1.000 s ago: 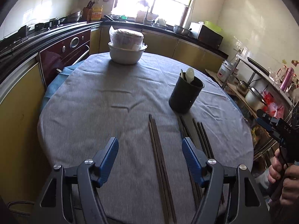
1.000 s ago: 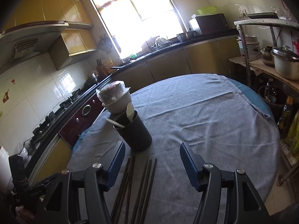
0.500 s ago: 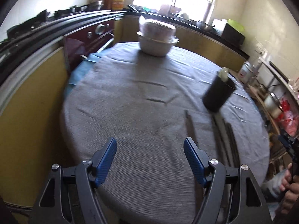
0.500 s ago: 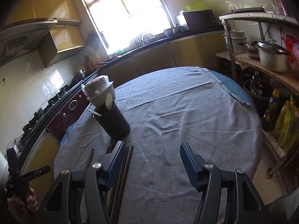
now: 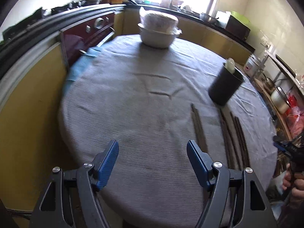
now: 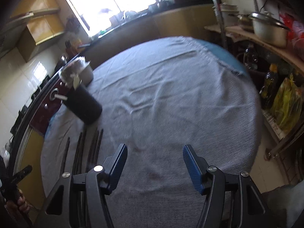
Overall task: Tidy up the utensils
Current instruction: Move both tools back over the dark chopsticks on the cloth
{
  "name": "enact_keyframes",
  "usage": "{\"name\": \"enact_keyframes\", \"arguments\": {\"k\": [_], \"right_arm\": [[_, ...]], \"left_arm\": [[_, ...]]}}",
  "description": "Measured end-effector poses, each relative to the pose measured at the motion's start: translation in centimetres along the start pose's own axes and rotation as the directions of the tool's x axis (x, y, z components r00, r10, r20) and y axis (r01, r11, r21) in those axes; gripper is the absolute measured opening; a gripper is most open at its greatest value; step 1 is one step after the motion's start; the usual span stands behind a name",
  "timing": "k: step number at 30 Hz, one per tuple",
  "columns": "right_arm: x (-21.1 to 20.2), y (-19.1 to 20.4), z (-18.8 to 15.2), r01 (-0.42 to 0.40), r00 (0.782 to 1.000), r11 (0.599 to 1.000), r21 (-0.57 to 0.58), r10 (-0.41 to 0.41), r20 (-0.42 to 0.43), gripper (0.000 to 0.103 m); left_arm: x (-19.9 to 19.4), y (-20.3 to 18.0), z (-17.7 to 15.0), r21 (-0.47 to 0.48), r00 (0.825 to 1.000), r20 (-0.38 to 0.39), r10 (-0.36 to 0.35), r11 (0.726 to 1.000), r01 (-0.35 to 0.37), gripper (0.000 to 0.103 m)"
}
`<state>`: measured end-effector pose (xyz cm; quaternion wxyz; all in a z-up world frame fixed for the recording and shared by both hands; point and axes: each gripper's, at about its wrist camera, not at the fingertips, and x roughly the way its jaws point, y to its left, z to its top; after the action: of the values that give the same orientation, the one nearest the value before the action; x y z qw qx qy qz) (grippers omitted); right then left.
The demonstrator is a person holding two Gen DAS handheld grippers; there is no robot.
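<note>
Both grippers are swinging away from the chopsticks compared with a second ago: those sticks were lying between the left fingers, and now they are sitting off to that gripper's right.

Starting big, the round table (image 5: 121, 114) in its grey cloth is filling both views. At its far edge a white bowl (image 5: 157, 36) is carrying a wrapped dish. Nearer, the black utensil holder (image 5: 225, 87) is standing upright with a white spoon (image 5: 230, 64) poking out; one holder, at least one spoon.

Dark chopsticks (image 5: 198, 125) are lying flat on the cloth just in front of the holder, long axes running from the near edge toward it. I am counting roughly seven or eight, blur preventing certainty.

Left gripper (image 5: 152, 154) is hovering with fingers spread wide, nothing between them, sticks just to its right. Right gripper (image 6: 154, 158) is likewise gaping and empty, with the sticks on its left. Left looks nearer, I'd judge.
</note>
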<state>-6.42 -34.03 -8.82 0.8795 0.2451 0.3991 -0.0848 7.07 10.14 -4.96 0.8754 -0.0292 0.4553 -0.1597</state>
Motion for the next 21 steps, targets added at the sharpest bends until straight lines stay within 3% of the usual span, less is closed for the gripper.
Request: {"name": "enact_keyframes", "arguments": {"k": [7,15,19,21], "right_arm": [[2.5,2.3,0.0,-0.117,0.989,0.993,0.009,0.117,-0.086,0.064],[3.5,2.7,0.6,-0.165,0.978,0.985,0.054,0.171,-0.12,0.063],[3.6,3.4,0.8,-0.127,0.983,0.992,0.005,0.127,-0.13,0.045],[3.7,3.9,0.9,-0.088,0.988,0.996,-0.033,0.083,-0.131,0.043]], "left_arm": [[2.6,-3.7,-0.6,0.056,0.998,-0.068,-0.016,0.998,0.02,0.074],[3.4,-4.1,-0.6,0.054,0.996,-0.087,-0.031,0.998,0.036,0.074],[3.6,-3.8,-0.3,0.037,0.996,-0.086,-0.036,0.999,0.039,0.074],[3.7,-3.7,-0.3,0.034,0.996,-0.085,-0.038,0.999,0.041,0.074]]}}
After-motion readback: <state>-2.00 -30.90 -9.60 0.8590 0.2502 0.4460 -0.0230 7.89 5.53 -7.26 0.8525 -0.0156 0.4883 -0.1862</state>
